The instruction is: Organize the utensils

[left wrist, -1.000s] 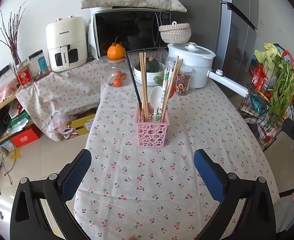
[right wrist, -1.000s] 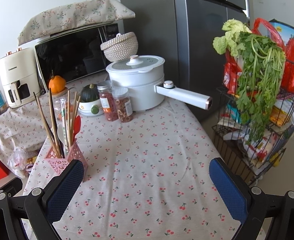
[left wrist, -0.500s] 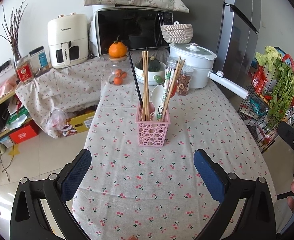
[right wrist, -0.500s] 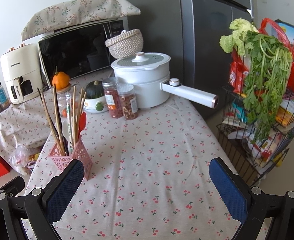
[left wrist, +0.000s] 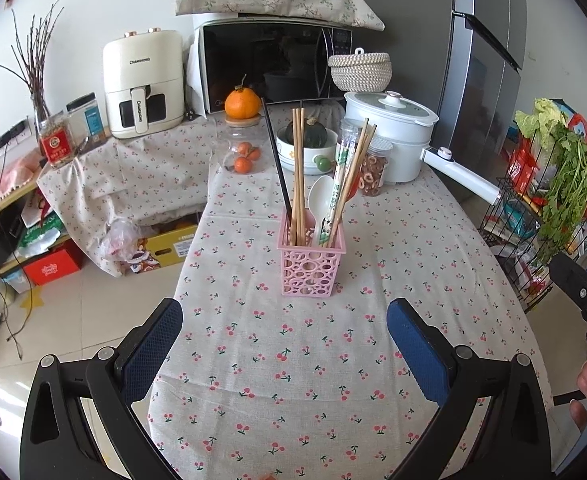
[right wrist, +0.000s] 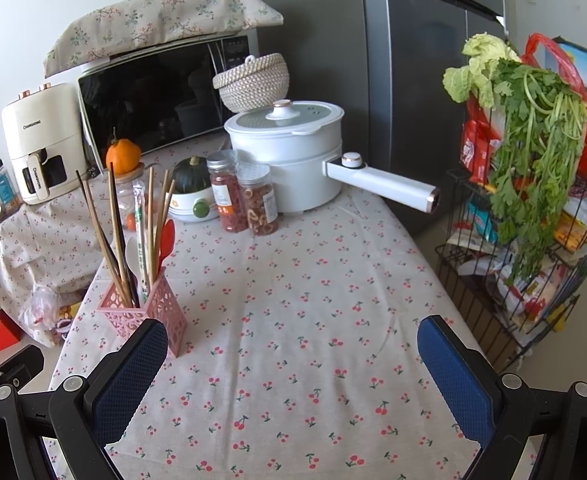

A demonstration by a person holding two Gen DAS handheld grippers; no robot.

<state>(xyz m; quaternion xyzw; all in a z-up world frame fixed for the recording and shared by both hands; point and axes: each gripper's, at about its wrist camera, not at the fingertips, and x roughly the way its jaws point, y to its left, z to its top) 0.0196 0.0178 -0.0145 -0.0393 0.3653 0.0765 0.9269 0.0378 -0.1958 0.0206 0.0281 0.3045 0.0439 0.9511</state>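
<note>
Moved: both my tools have drawn back from the pink basket since a second ago, so it sits smaller and farther ahead in the left view.
Left tool: wide apart, holding nothing, above bare cloth near the front of the table.
Right tool: wide apart too, holding nothing; its left finger overlaps the basket's lower corner in the view, and I cannot tell if they touch.
Basket: upright, left of the table's middle, near the left edge, holding the chopsticks, a white spoon and a red spoon.
Open room: bare cloth runs from the basket to the right edge and toward me.
Edges: a wire rack of greens stands just off the right edge; the white pot and jars crowd the far end.
</note>
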